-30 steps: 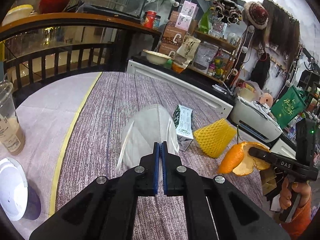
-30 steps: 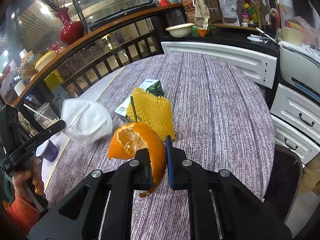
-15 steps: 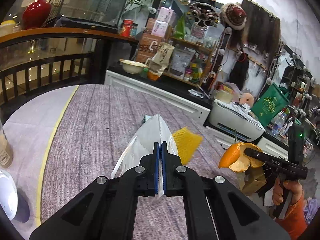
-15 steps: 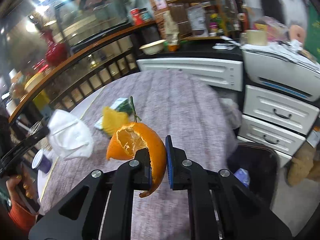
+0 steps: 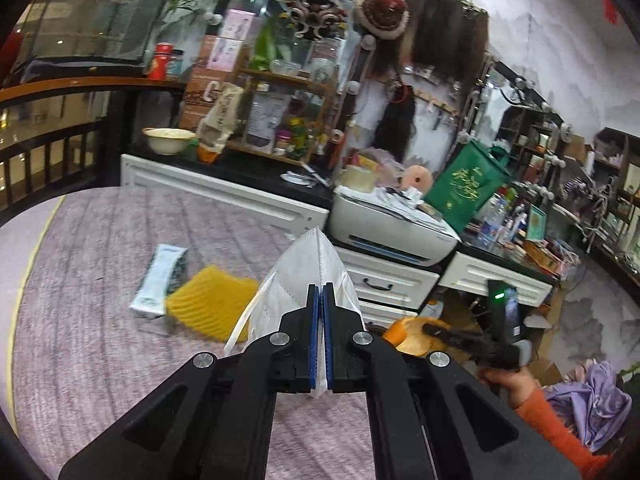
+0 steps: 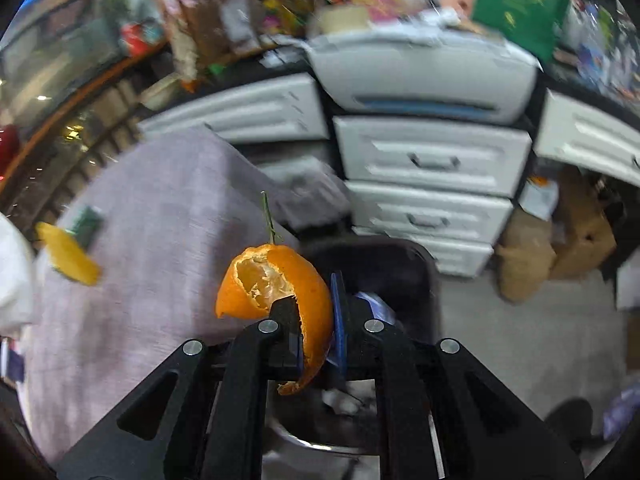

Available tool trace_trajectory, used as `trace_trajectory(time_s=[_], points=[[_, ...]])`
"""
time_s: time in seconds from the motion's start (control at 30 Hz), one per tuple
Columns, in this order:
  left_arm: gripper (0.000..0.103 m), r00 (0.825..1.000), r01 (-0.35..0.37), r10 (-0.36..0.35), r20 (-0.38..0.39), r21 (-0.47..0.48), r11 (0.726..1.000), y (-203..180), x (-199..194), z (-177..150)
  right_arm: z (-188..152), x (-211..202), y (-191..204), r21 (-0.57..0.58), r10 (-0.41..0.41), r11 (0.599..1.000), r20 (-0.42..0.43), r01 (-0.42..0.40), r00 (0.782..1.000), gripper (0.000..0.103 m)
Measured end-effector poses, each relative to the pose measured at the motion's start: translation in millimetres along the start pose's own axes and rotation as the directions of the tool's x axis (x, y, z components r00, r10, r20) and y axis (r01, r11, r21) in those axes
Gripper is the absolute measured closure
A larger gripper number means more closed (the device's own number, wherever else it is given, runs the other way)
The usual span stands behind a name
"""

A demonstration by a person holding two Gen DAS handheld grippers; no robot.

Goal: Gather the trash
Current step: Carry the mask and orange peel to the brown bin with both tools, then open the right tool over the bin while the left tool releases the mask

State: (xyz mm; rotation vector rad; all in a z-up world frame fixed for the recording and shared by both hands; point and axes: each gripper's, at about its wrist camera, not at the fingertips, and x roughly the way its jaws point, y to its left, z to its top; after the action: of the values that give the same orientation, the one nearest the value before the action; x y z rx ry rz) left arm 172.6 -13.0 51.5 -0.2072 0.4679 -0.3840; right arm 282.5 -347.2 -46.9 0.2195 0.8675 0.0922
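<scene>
My left gripper (image 5: 320,296) is shut on a folded white face mask (image 5: 308,268) and holds it above the purple table (image 5: 100,352). My right gripper (image 6: 320,292) is shut on an orange peel (image 6: 276,280) with a green stem, held over the table edge beside a black trash bin (image 6: 384,264). The peel also shows in the left wrist view (image 5: 408,334), low on the right. A yellow foam fruit net (image 5: 212,304) and a small green and white carton (image 5: 160,280) lie on the table; both also show blurred in the right wrist view, the net (image 6: 68,258) and the carton (image 6: 86,222).
White drawer cabinets (image 6: 432,160) and a grey printer (image 6: 424,72) stand behind the bin. Brown paper bags (image 6: 524,256) sit on the floor to the right. A cluttered shelf (image 5: 280,120) and a wooden railing (image 5: 48,148) stand behind the table.
Both grippers have swung right with their loads. The right one now holds the peel off the table edge by the bin. The mask has risen off the table.
</scene>
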Motion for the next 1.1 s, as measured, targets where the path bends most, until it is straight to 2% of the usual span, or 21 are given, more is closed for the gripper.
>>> trace_trajectory(time_s=[0.17, 0.37, 0.5, 0.53, 0.6, 0.63, 0.7, 0.87, 0.93, 1.1], points=[[0.1, 0.997, 0.062, -0.061, -0.036, 0.024, 0.998, -30.4, 25.6, -2.7, -21.0, 46.3, -31.2, 0.047, -0.049, 0.997, -0.124, 0.056, 0.991, 0.091], [0.099, 0.991, 0.111, -0.109, -0.084, 0.025, 0.993, -54.2, 52.2, -11.7, -42.9, 87.6, -40.1, 0.041, -0.079, 0.995, -0.231, 0.091, 0.97, 0.091], [0.1, 0.984, 0.137, -0.132, -0.122, 0.037, 0.99, -68.1, 69.0, -22.1, -51.9, 103.9, -41.9, 0.027, -0.086, 0.995, -0.274, 0.097, 0.958, 0.078], [0.099, 0.982, 0.144, -0.137, -0.13, 0.04, 0.989, -71.2, 72.5, -23.9, -54.8, 106.6, -41.8, 0.021, -0.083, 0.995, -0.286, 0.093, 0.955, 0.067], [0.099, 0.978, 0.156, -0.148, -0.145, 0.051, 0.986, -79.5, 81.6, -28.3, -58.0, 104.8, -42.1, 0.012, -0.09, 0.995, -0.275, 0.097, 0.957, 0.052], [0.1, 0.977, 0.162, -0.151, -0.152, 0.057, 0.985, -83.8, 86.4, -30.4, -59.2, 102.5, -42.4, 0.008, -0.099, 0.994, -0.261, 0.105, 0.96, 0.051], [0.099, 0.973, 0.169, -0.156, -0.168, 0.065, 0.983, -90.7, 95.5, -33.9, -59.1, 95.7, -46.5, 0.006, -0.118, 0.992, -0.242, 0.123, 0.963, 0.051], [0.099, 0.96, 0.195, -0.174, -0.218, 0.077, 0.978, -107.8, 118.4, -47.4, -61.8, 67.1, -73.9, 0.096, -0.114, 0.986, -0.185, 0.134, 0.976, 0.048], [0.099, 0.954, 0.205, -0.18, -0.24, 0.086, 0.975, -115.2, 126.5, -53.0, -64.2, 53.3, -86.6, 0.117, -0.145, 0.98, -0.158, 0.164, 0.977, 0.048], [0.099, 0.944, 0.222, -0.184, -0.274, 0.113, 0.969, -133.5, 141.1, -64.6, -71.8, 31.9, -116.3, 0.18, -0.158, 0.967, -0.131, 0.181, 0.979, 0.047]])
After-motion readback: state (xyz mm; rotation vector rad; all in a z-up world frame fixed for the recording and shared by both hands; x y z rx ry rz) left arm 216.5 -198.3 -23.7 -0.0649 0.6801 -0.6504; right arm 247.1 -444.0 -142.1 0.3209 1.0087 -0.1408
